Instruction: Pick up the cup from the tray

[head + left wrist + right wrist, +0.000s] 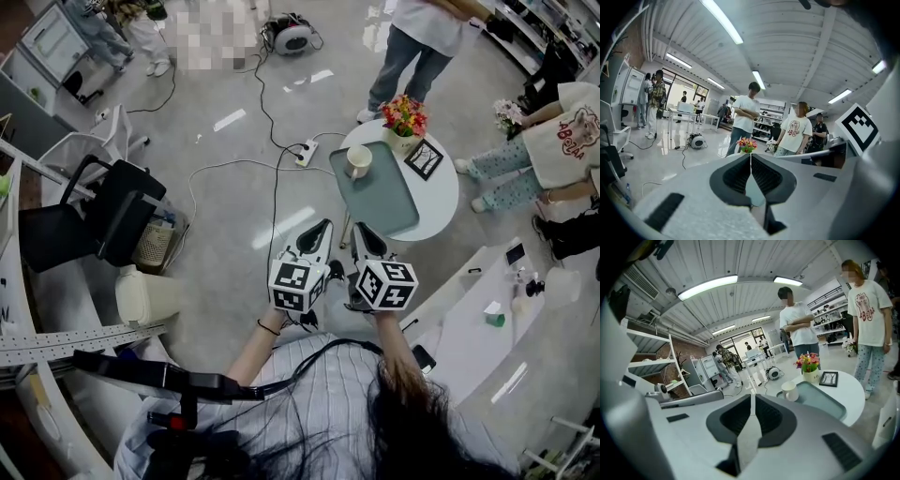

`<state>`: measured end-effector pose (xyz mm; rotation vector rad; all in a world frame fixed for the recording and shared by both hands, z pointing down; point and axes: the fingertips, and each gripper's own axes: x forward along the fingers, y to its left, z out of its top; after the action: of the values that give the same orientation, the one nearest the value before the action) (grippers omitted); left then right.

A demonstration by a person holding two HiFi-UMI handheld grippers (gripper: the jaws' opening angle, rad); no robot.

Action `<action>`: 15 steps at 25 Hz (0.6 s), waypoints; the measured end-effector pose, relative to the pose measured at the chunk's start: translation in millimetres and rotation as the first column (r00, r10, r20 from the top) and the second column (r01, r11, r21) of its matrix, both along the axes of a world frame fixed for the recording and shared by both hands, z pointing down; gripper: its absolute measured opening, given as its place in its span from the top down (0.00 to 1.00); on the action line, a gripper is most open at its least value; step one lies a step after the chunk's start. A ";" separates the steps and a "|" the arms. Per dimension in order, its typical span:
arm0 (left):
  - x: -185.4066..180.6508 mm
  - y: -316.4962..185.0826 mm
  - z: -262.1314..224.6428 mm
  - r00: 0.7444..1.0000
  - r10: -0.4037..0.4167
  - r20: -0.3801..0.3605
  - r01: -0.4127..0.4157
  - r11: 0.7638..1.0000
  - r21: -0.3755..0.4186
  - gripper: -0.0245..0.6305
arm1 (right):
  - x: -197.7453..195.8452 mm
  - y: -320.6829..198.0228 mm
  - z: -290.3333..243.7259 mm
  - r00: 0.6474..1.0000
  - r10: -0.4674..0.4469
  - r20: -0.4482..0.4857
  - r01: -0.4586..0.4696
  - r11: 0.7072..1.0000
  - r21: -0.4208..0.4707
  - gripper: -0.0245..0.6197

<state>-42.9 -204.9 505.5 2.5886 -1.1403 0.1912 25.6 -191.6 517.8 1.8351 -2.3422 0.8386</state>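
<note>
Right claw (751, 395) first: its jaws are seen pressed together, with nothing caught between them. It's the same for the left claw (750, 157), tips met and empty. Beyond them, the cup (790, 391) is found standing upright at one corner of the tray (820, 403), near the flowers (809, 363). The tray is carried by the round white bench (855, 385). That cup is well apart from both claws, with bare floor (234, 244) lying between.

So the reach is judged barely begun. For a clean pick, the right claw should be opened well before the cup is met. It should then be brought in level with the cup's body and closed across the wall rather than the rim. The flowers and the picture frame (829, 378) close by should be given room.

Now the views. In the right gripper view, cup and tray are laid out plainly ahead. In the left gripper view only the flowers are caught above the jaws, and cup and tray are hidden. Only in the head view can both claws be placed side by side, short of the bench.
</note>
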 end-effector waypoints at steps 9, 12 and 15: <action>30.0 -67.0 25.0 1.000 -0.026 -0.001 0.026 0.999 -0.046 0.93 | 31.6 -79.3 24.9 0.999 -0.029 0.026 0.030 0.998 -0.056 0.89; 36.2 -82.8 30.7 0.999 -0.042 0.006 0.042 0.997 -0.062 0.93 | 39.0 -97.4 32.9 0.999 -0.047 0.022 0.049 0.996 -0.070 0.89; 40.6 -99.8 35.2 0.998 -0.058 0.004 0.058 0.996 -0.071 0.93 | 45.5 -115.9 44.8 0.997 -0.070 0.022 0.072 0.993 -0.095 0.89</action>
<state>-2.3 -304.7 540.7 2.4907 -1.1856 0.2181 71.1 -307.4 562.5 1.7041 -2.3196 0.9450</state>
